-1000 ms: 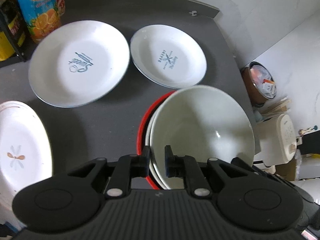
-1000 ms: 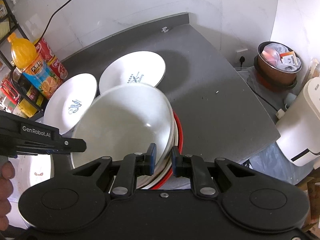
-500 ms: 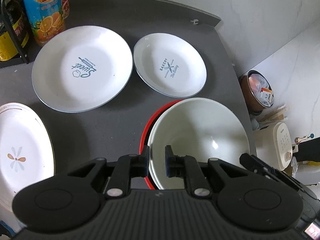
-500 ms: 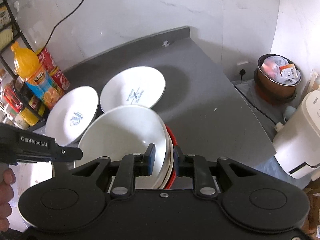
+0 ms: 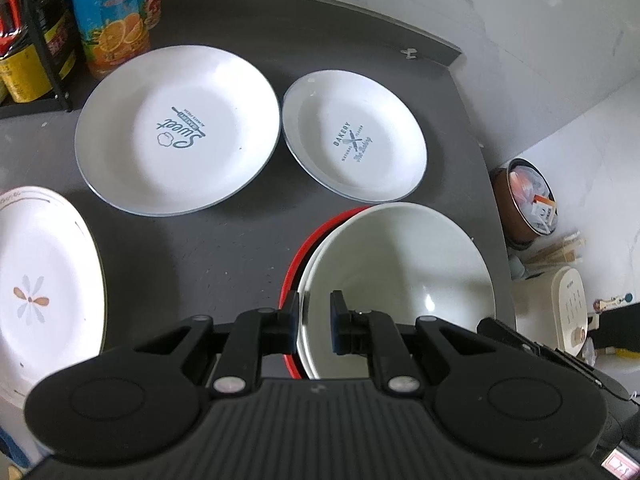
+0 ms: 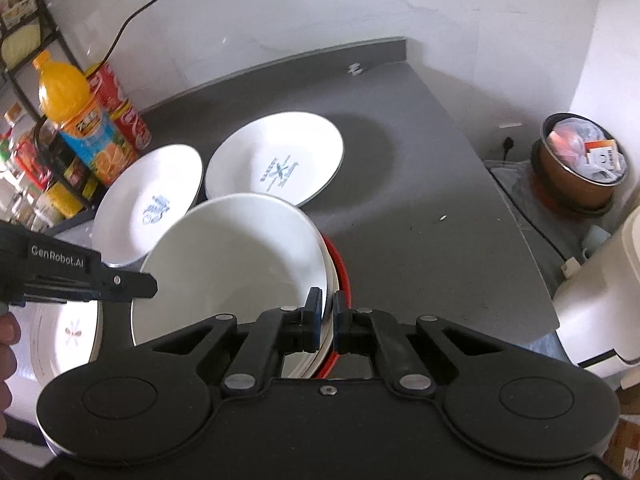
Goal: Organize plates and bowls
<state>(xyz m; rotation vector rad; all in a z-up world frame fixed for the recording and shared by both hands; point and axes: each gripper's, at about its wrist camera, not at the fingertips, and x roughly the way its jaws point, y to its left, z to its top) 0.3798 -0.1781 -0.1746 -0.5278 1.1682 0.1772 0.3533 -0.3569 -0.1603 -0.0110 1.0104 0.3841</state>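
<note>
Both tongs sit at the near rim of a stack of bowls on the grey worktop [image 5: 224, 248]. From its own camera, the left tongs [image 5: 314, 326] have their pads a little apart, straddling the left edge of the stack, one pad outside and one over the inside of the top white bowl [image 5: 400, 276]; I cannot tell whether they press on the rim. The right tongs [image 6: 328, 322] are nearly together, with the right edge of the white bowl [image 6: 240, 256] between the pads, and they seem clamped on it. A second white bowl and a red bowl [image 5: 316, 240] nest beneath, only their edges showing.

Behind the stack lie two white plates flat on the worktop: the larger "Sweet" plate [image 5: 176, 132] to the left and the smaller "Bakery" plate [image 5: 354, 136] just beside it. A flower-patterned plate [image 5: 36, 280] lies at the near left edge. An orange juice bottle [image 5: 108, 16] stands at the back left by a black wire rack [image 5: 44, 40]. Off the worktop's right side are a brown bin [image 5: 528, 204] full of rubbish and a white appliance [image 5: 568, 304].

In the right camera's view a hand [image 6: 8, 344] grips the left tool at the frame edge.
</note>
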